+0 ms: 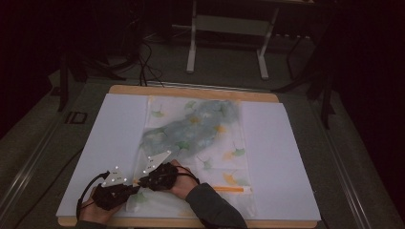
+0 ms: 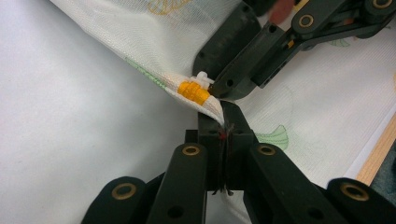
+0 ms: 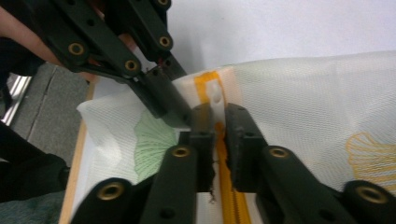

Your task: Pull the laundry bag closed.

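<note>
- The left gripper (image 2: 223, 140) has its jaws pressed tight together on the corner of a white mesh bag (image 2: 196, 51) — the fabric is pinched between the pads and pulled up into a small peak just ahead of them.
- Just beyond that pinch, still on the same corner, sits the orange zipper end (image 2: 194, 92) with a small white tab beside it (the tab's exact shape is too small to tell).
- The right gripper (image 3: 217, 126) stands with its jaws narrowly apart, one on each side of the bag's orange zipper (image 3: 229, 196); the zipper tape runs up between them, and whether the pads actually press on it cannot be told.
- In the right gripper view, the left gripper's tips lie immediately to the left of the right gripper's jaws, touching the same raised corner.
- In the high view both grippers (image 1: 114, 188) (image 1: 160, 174) sit close together at the bag's near-left corner; the rest of the bag (image 1: 200, 133), printed with green and yellow leaves, spreads away from them across a white sheet (image 1: 282, 152) on a wooden table (image 1: 191, 90).
</note>
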